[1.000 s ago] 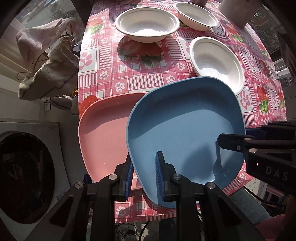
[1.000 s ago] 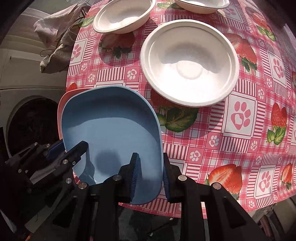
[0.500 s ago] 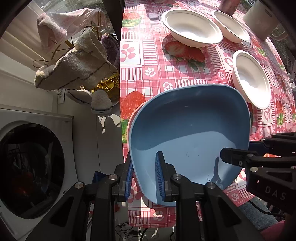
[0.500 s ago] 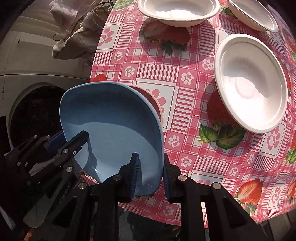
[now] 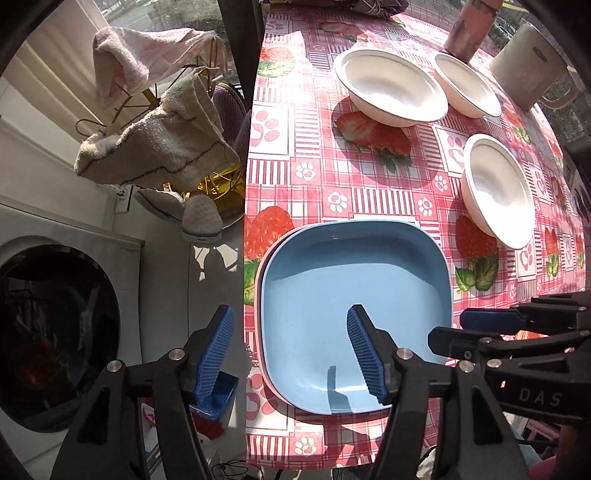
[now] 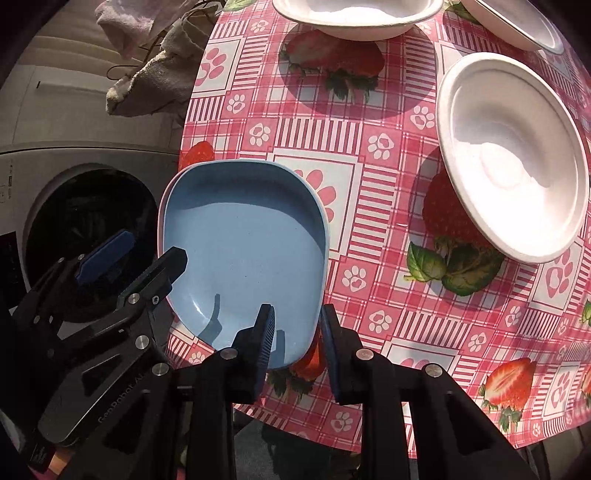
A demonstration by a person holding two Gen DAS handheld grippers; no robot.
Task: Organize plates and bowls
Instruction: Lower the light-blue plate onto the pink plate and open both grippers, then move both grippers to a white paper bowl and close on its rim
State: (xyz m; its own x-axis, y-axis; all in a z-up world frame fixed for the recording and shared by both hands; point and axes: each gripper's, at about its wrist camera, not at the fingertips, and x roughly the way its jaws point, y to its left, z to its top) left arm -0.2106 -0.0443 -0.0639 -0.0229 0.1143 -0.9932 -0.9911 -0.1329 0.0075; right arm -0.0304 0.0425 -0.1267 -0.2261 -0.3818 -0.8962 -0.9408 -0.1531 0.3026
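A blue square plate (image 5: 354,291) lies stacked on a pink plate (image 5: 261,266) at the table's near left corner; only the pink rim shows. It also shows in the right wrist view (image 6: 243,251). My left gripper (image 5: 290,350) is open, its jaws astride the blue plate's near left edge and apart from it. My right gripper (image 6: 297,332) is open a little around the blue plate's near right corner. Three white bowls stand farther back: one (image 5: 391,88), a second (image 5: 467,88), and a third (image 5: 496,190), also in the right wrist view (image 6: 511,155).
The table (image 5: 317,177) has a pink checked cloth with strawberries and paws. A white jug (image 5: 528,70) and a metal bottle (image 5: 465,29) stand at the back. Left of the table are a washing machine (image 5: 55,325) and a towel rack (image 5: 155,140).
Both grippers brought the blue plate left and set it onto the pink plate. Then both jaws opened and let go of it; the left opened wide.
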